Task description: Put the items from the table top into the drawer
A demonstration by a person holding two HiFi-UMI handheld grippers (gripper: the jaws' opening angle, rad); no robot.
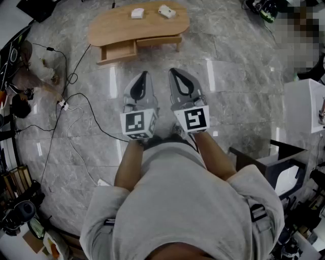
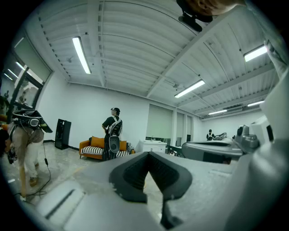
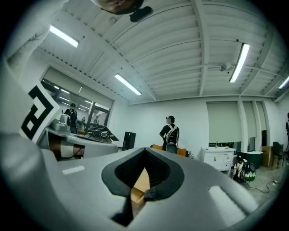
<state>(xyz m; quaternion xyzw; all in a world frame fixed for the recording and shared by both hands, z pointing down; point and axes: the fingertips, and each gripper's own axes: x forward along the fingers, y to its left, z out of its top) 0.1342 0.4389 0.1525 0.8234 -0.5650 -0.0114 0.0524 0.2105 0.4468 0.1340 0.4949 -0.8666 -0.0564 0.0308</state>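
Note:
A low wooden table (image 1: pixel 109 29) stands on the marble floor ahead of me. Two white items lie on its top, one (image 1: pixel 137 13) near the middle and one (image 1: pixel 166 11) to its right. Its drawer (image 1: pixel 118 51) is pulled open at the front left. My left gripper (image 1: pixel 143 75) and right gripper (image 1: pixel 175 71) are held side by side, level, well short of the table, both shut with nothing in them. In the left gripper view the left gripper (image 2: pixel 148 154) shows its tips meeting. Wood of the table (image 3: pixel 141 184) shows through the shut right gripper (image 3: pixel 145 150).
Black cables (image 1: pixel 76 101) trail over the floor at the left, next to clutter by the wall. A white cabinet (image 1: pixel 303 104) and a dark stand (image 1: pixel 277 162) are at the right. Far off, a person (image 2: pixel 113 131) stands by an orange sofa (image 2: pixel 95 146).

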